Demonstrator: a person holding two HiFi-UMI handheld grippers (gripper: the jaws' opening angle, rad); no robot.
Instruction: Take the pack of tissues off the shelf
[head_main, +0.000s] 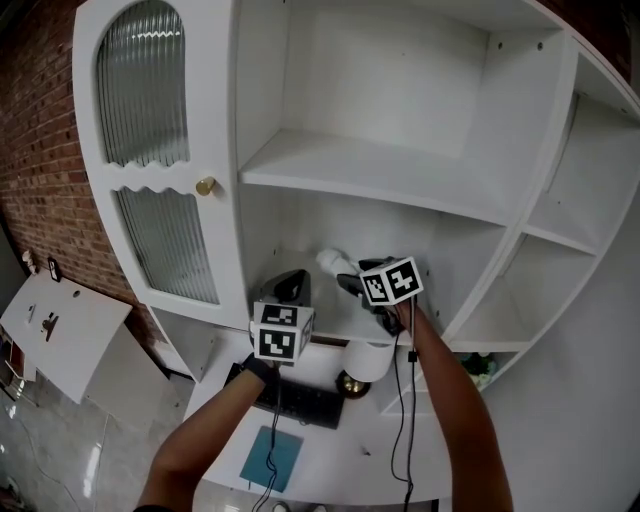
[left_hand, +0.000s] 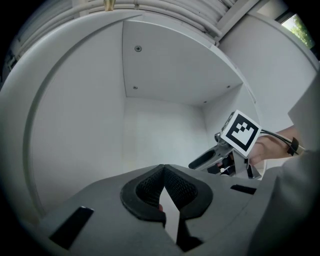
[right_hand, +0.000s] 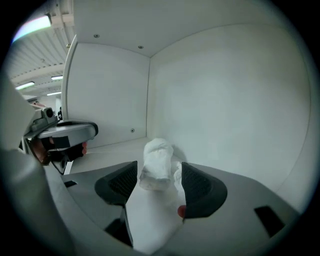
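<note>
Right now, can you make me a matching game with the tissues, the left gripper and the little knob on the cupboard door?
Things:
1. pack of tissues
2. left gripper
3. door knob

Place, colour or state:
A. gold
B. between the jaws of the right gripper
C. jaws together, nothing in them

Pairs: 1-B, 2-C, 3-A
</note>
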